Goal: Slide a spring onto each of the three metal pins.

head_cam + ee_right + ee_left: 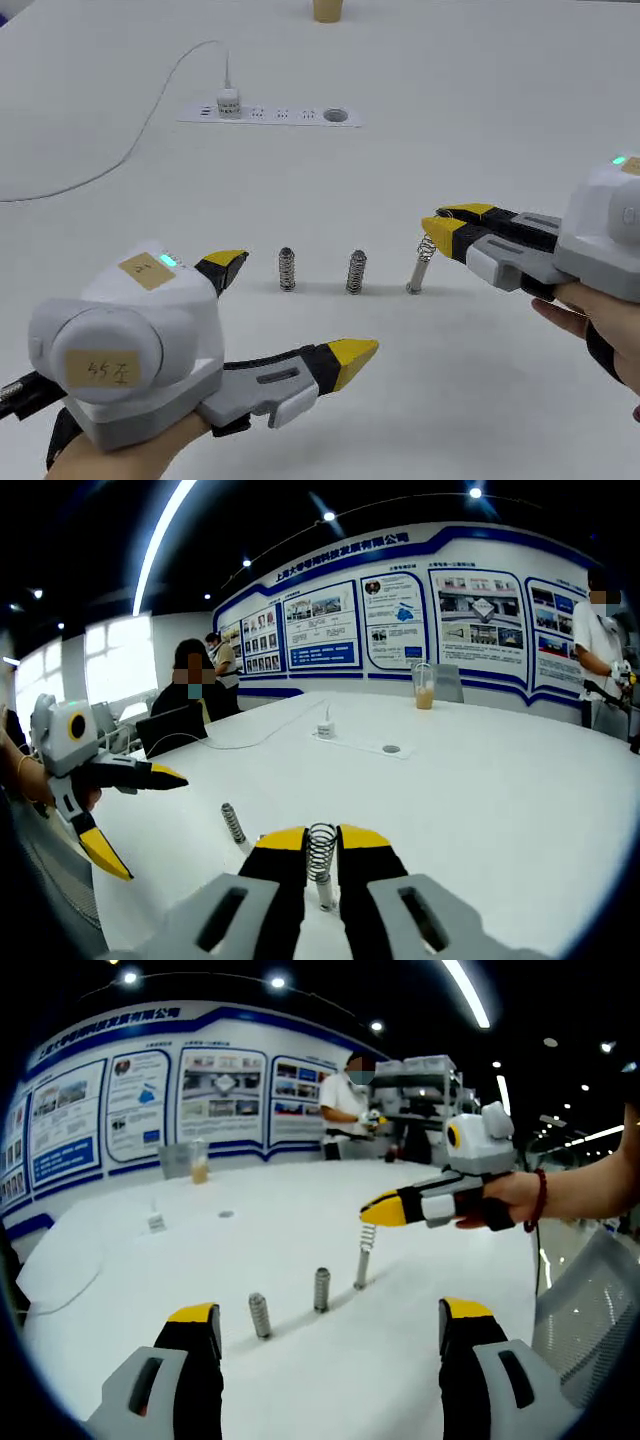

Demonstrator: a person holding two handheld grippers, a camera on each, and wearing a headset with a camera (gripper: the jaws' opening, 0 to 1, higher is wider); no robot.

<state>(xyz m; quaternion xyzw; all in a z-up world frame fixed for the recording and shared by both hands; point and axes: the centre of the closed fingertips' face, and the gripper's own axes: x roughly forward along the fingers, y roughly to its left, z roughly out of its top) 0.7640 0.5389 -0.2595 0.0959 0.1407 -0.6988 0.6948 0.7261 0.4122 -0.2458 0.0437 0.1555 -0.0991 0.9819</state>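
Observation:
Three metal pins stand in a row on the white table. The left pin (287, 269) and the middle pin (356, 271) each carry a spring. My right gripper (445, 225) comes in from the right, shut on a third spring (427, 247) that sits tilted over the top of the right pin (415, 278). In the right gripper view that spring (320, 850) is pinched between the yellow tips above the pin (323, 890). My left gripper (290, 310) stands open in front of the row, holding nothing; its own view has the pins (321, 1289) between its jaws.
A white power strip (270, 114) with a plugged charger and a cable lies at the back of the table. A cup (327, 10) stands at the far edge. People stand and sit beyond the table (480, 780).

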